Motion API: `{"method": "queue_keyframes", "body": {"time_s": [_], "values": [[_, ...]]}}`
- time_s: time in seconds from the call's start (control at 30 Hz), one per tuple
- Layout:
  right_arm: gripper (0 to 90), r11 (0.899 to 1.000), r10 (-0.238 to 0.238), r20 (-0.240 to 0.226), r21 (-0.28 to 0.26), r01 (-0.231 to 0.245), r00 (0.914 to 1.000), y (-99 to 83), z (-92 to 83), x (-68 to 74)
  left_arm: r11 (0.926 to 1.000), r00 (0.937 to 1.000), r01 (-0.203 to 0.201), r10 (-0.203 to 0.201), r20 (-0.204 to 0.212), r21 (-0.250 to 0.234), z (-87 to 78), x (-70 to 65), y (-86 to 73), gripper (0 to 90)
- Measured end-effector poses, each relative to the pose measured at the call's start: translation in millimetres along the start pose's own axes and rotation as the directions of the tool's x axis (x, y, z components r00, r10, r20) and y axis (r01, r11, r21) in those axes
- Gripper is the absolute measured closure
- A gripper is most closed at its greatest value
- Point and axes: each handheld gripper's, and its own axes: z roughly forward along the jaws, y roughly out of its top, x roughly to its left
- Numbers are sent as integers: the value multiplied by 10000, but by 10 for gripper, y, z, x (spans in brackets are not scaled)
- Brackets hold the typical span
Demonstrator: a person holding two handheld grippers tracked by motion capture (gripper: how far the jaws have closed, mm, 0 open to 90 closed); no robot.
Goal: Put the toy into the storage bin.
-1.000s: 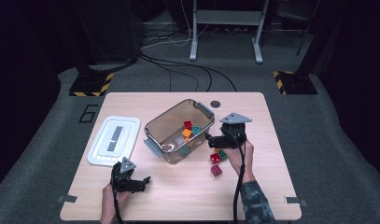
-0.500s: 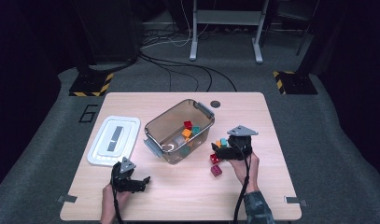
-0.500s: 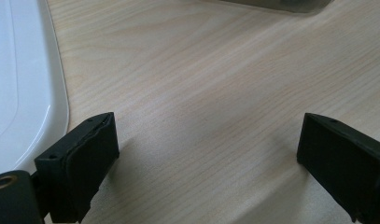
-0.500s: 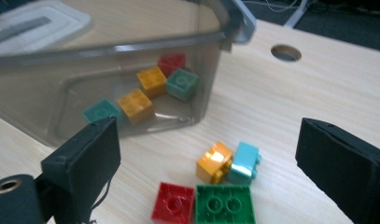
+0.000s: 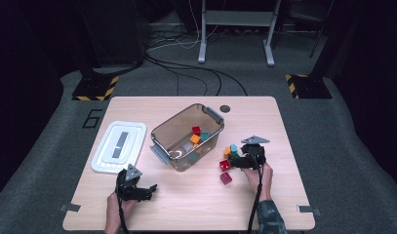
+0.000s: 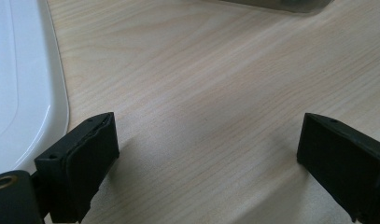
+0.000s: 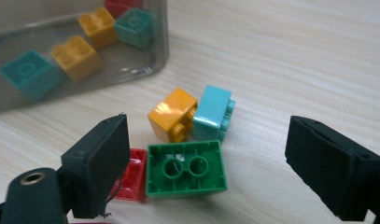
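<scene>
As its jaws narrow, right claw (image 7: 204,172) has sunk.

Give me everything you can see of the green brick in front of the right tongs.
The green brick is glossy plastic, a two-stud size lying with its hollow underside and two round tubes facing the camera. It rests on the wooden table between the open right tongs, apparently untouched, beside a red brick, below the orange and teal bricks.
</scene>
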Motion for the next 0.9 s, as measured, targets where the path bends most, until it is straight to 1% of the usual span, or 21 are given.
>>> {"method": "queue_keyframes", "body": {"time_s": [0.03,0.1,0.23,0.27,0.3,0.33,0.4,0.43,0.5,0.53,0.7,0.77,0.8,0.87,0.9], "values": [[135,9999,140,-8,86,-140,9999,-13,26,-10,10000,10000,-2,2,1,1,0,0,0,50],[140,9995,221,-47,233,-220,9997,-36,65,-39,10000,10000,-2,2,1,0,0,0,0,50],[141,9991,234,-254,345,-226,9994,-50,82,-31,10000,10000,-2,2,1,2,0,0,0,50],[143,9992,137,-240,379,-128,9996,-52,87,-21,10000,10000,-2,2,0,4,0,1,0,50],[149,9990,171,-200,427,-162,9997,-51,93,-4,10000,10000,0,0,1,1,0,0,0,50],[160,9985,167,-28,528,-166,9999,-53,110,5,10000,10000,-2,2,0,3,0,1,0,50],[165,9983,156,-26,565,-154,9999,-57,119,-8,10000,10000,-6,6,2,3,0,1,0,50],[172,9975,266,-39,655,-263,9996,-68,142,-26,10000,10000,-4,4,0,5,0,1,0,50],[173,9970,249,-18,731,-247,9997,-75,152,-32,10000,10000,0,0,0,3,0,1,0,50],[172,9969,291,-120,741,-281,9995,-85,160,-28,10000,10000,-3,3,1,6,0,1,0,50],[168,9970,212,-223,746,-195,9995,-93,152,-9,10000,10000,-1,1,1,2,0,1,0,50],[166,9967,263,-231,776,-244,9994,-95,148,-6,10000,10000,1,-1,1,3,0,1,0,50],[164,9966,316,-329,777,-290,9990,-97,143,-4,10000,10000,-4,4,1,4,0,1,0,50],[168,9967,281,-331,767,-255,9991,-101,134,13,10000,10000,-7,7,1,6,0,1,0,50],[168,9970,173,-294,759,-150,9994,-103,131,22,10000,10000,-4,4,0,5,0,1,0,50]]}}
